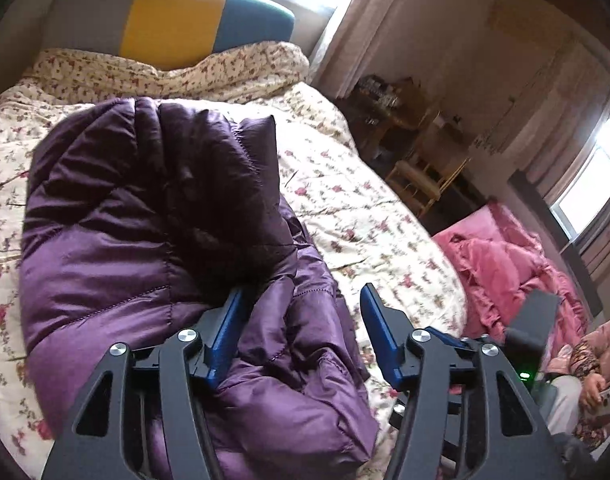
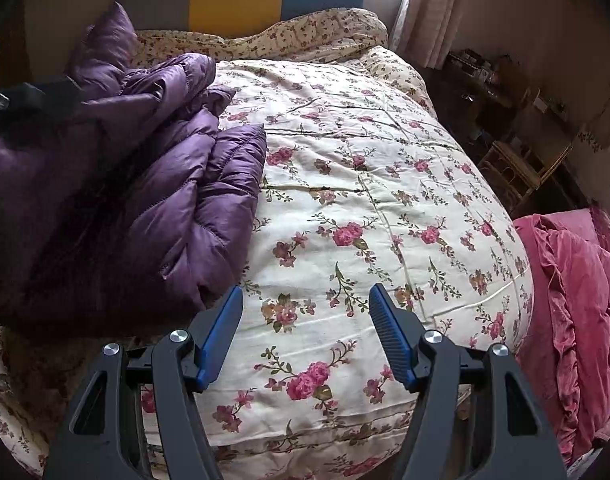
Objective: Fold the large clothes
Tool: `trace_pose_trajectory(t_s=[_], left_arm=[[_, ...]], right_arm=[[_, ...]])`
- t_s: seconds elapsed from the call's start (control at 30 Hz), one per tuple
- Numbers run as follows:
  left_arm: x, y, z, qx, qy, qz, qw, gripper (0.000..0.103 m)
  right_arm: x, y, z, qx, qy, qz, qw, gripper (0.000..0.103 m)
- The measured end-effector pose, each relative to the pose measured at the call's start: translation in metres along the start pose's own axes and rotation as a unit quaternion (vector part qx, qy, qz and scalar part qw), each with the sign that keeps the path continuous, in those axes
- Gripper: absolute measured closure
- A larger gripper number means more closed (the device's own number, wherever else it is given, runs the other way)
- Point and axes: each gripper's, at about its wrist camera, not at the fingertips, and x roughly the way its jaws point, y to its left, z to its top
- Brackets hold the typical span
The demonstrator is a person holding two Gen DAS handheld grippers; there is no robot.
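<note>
A purple quilted down jacket (image 1: 145, 220) lies bunched and partly folded on the floral bedspread (image 1: 365, 208). My left gripper (image 1: 301, 300) is open just above the jacket's near folds, holding nothing. In the right wrist view the jacket (image 2: 157, 200) lies to the left on the bedspread (image 2: 365, 200). My right gripper (image 2: 305, 304) is open and empty over the bare bedspread, to the right of the jacket's edge. The left gripper's body (image 2: 29, 96) shows at the far left over the jacket.
A grey, yellow and teal headboard (image 1: 177, 20) stands at the far end. A pink quilt (image 2: 577, 300) lies at the bed's right side. A wooden chair (image 1: 421, 176) and cluttered shelves stand by the curtains. A seated person (image 1: 597, 380) holds a phone at lower right.
</note>
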Motion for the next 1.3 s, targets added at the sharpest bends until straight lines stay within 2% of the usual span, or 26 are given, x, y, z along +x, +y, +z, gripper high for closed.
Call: trace_pose_trajectory(t_s=[0.23,0.37,0.4,0.5,0.57,0.67,0.77,0.9,1.03,1.07,1.1,1.17,1.2,1.3], left_arm=[[-0.068,0.014,0.004,-0.025,-0.065,-0.028,0.9972,0.040],[-0.103,0.044,-0.008,-0.049,-0.102,0.012,0.9934,0.040],[-0.110,0.057,-0.013,-0.058,-0.108,0.036,0.9919,0.040],[-0.117,0.089,-0.027,-0.082,-0.104,0.079,0.9880,0.040],[-0.114,0.115,-0.041,-0.107,-0.087,0.116,0.9836,0.040],[-0.109,0.144,-0.063,-0.135,-0.060,0.147,0.9780,0.040],[-0.107,0.156,-0.080,-0.146,-0.048,0.158,0.9754,0.040],[-0.110,0.156,-0.089,-0.142,-0.052,0.159,0.9756,0.041],[-0.111,0.147,-0.084,-0.127,-0.056,0.149,0.9791,0.048],[-0.110,0.145,-0.083,-0.121,-0.057,0.147,0.9800,0.051],[-0.109,0.143,-0.081,-0.118,-0.056,0.143,0.9810,0.054],[-0.104,0.145,-0.078,-0.116,-0.053,0.136,0.9825,0.062],[-0.103,0.144,-0.078,-0.111,-0.051,0.133,0.9836,0.066],[-0.100,0.141,-0.076,-0.110,-0.051,0.118,0.9856,0.068]], right_arm=[[-0.011,0.003,0.000,0.001,-0.006,-0.009,1.000,0.038],[-0.026,0.012,0.001,-0.016,-0.021,-0.030,0.999,0.036],[-0.031,0.014,0.002,-0.019,-0.026,-0.030,0.999,0.035],[-0.049,0.026,0.006,-0.031,-0.045,-0.024,0.998,0.032],[-0.065,0.036,0.011,-0.043,-0.065,-0.016,0.997,0.030],[-0.095,0.057,0.022,-0.057,-0.096,0.019,0.994,0.027],[-0.116,0.077,0.030,-0.075,-0.117,0.046,0.989,0.026],[-0.139,0.103,0.040,-0.096,-0.138,0.087,0.982,0.026],[-0.130,0.124,0.050,-0.115,-0.137,0.094,0.979,0.028],[-0.121,0.128,0.052,-0.118,-0.127,0.092,0.980,0.034],[-0.115,0.131,0.053,-0.121,-0.118,0.090,0.981,0.048],[-0.102,0.133,0.051,-0.121,-0.095,0.092,0.984,0.066],[-0.096,0.132,0.049,-0.121,-0.085,0.093,0.985,0.071],[-0.087,0.131,0.041,-0.123,-0.070,0.086,0.986,0.081]])
